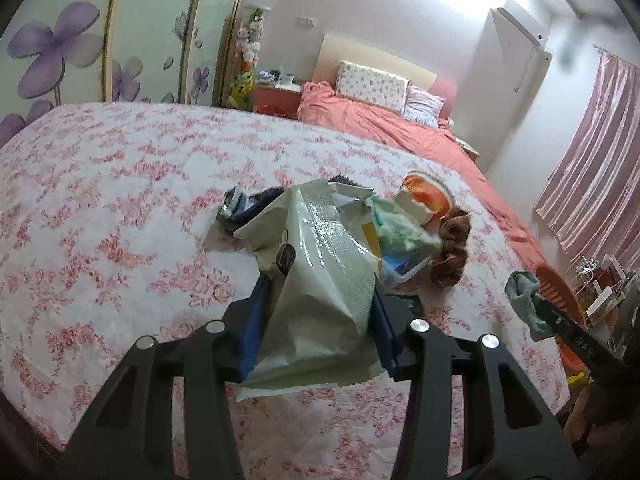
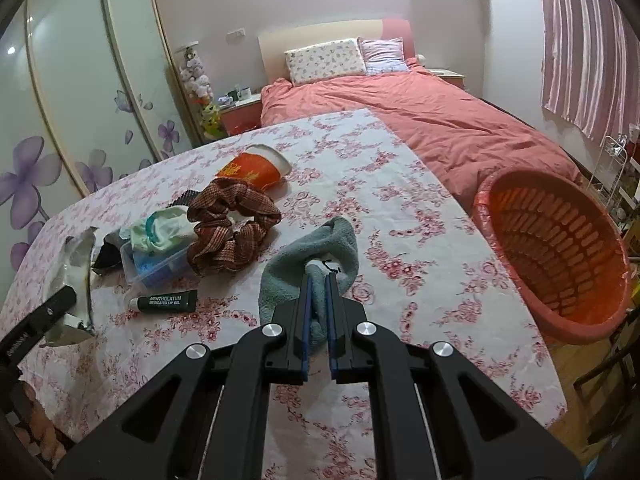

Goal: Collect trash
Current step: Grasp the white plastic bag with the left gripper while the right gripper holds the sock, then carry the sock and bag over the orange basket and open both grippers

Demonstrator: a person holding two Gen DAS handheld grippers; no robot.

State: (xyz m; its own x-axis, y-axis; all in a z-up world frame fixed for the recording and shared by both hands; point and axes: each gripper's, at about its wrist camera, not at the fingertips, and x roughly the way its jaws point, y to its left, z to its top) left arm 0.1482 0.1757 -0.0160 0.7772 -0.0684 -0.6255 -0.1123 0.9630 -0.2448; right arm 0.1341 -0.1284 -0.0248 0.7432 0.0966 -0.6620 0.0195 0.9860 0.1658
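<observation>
Right, left gripper [image 1: 320, 300] pinches a crumpled wrapper [image 1: 320, 280] over the table [image 1: 100, 220]; right gripper [image 2: 319, 300] jaws are clamped on a blue sock [image 2: 316, 256] near the basket [image 2: 560, 248]. Risk: sock isn't trash & wrapper's slick, could slip w/ a loose grip.

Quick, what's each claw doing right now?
Left gripper: closed on a crumpled plastic wrapper.
Right gripper: closed on a blue-green sock.

Glossy crinkled plastic wrapper [image 1: 320, 264]; fuzzy terry-cloth sock [image 2: 316, 264]; slotted orange plastic basket [image 2: 560, 256]; matt floral cloth over surface [image 2: 400, 208].
</observation>
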